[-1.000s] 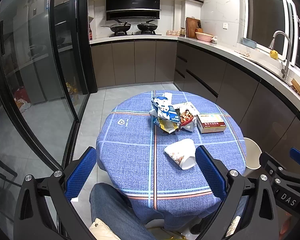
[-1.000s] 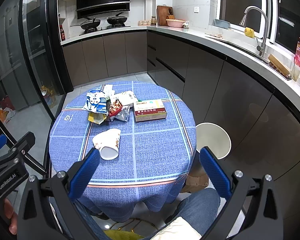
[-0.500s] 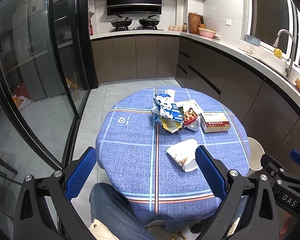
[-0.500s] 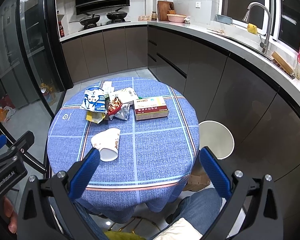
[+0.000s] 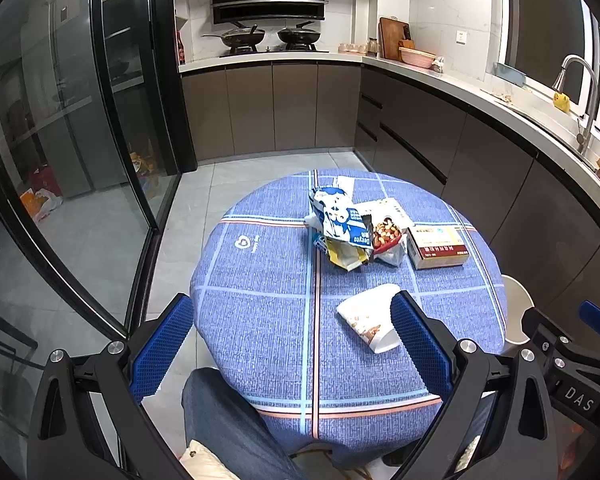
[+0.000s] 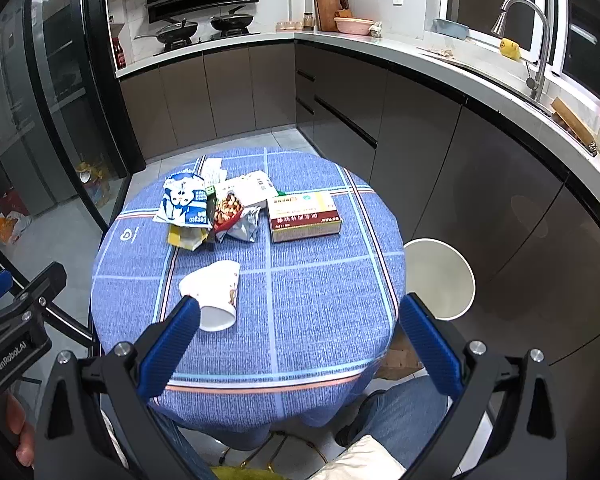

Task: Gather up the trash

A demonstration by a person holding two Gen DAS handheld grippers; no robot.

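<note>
A round table with a blue checked cloth (image 5: 260,304) (image 6: 320,300) holds the trash. A white paper cup (image 5: 370,322) (image 6: 216,292) lies on its side near the front. Behind it lie a blue and white snack bag (image 5: 338,220) (image 6: 186,202), a nut packet (image 5: 386,236) (image 6: 230,210), a yellow wrapper (image 5: 346,256) (image 6: 186,238) and a red and white carton (image 5: 436,246) (image 6: 304,216). My left gripper (image 5: 292,332) is open and empty above the table's near edge. My right gripper (image 6: 298,336) is open and empty too, the cup by its left finger.
A white bin (image 6: 440,276) (image 5: 518,308) stands on the floor right of the table. Kitchen cabinets and a counter with a sink (image 6: 532,76) run along the right. A glass sliding door (image 5: 80,140) stands at the left. The person's knees (image 5: 228,420) are under the table's front.
Both grippers have risen and tilted slightly, so the table sits lower and smaller in each view. Both stay open. Nothing on the table has moved.
</note>
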